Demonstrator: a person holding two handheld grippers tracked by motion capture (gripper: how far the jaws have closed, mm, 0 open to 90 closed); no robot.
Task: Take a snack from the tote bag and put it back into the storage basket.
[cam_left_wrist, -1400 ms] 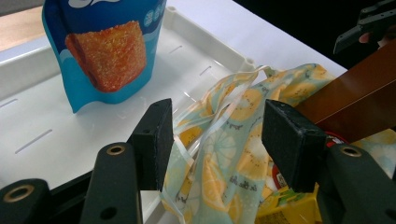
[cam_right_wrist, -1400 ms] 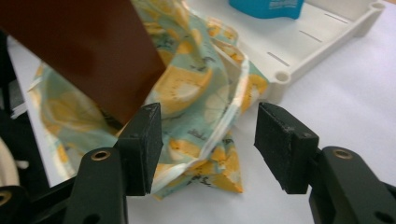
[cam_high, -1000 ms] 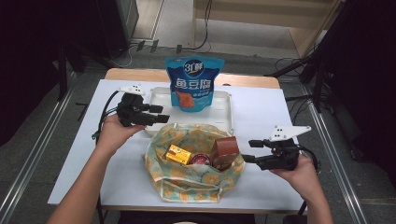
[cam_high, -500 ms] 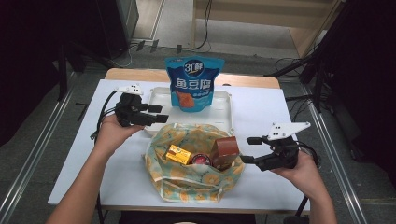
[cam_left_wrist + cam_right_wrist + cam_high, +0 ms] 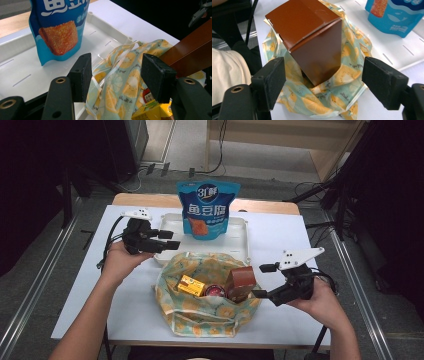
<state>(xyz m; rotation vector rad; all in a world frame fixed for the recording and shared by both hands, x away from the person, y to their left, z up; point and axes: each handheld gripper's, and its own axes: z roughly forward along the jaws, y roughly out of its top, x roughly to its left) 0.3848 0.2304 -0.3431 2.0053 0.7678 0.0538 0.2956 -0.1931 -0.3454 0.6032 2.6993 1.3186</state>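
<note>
While I hold both grippers above the white worktop [image 5: 280, 240], the left gripper [image 5: 169, 240] sits at the near left corner of the white tray [image 5: 239, 242], its jaws parted wide with nothing between them. In the left gripper view, the jaws frame the rim of the lemon-print fabric bag [image 5: 125, 75], without touching it that I can confirm. The right gripper [image 5: 264, 281] hovers just beside the right edge of the bag, jaws spread fully and holding nothing. In the right gripper view, the brown carton [image 5: 312, 37] stands tilted in the bag's mouth, between the two jaw pads but apart from both.

The bag [image 5: 210, 305] lies open at the near centre of the worktop, its far edge touching the tray. Inside it I see the brown carton [image 5: 241, 281] at the right, a yellow box [image 5: 192, 285] at the left, and a red round item [image 5: 215, 291] between them; I cannot identify the red item further. A blue fish-tofu snack pouch [image 5: 207, 210] stands upright in the tray, behind the bag.
</note>
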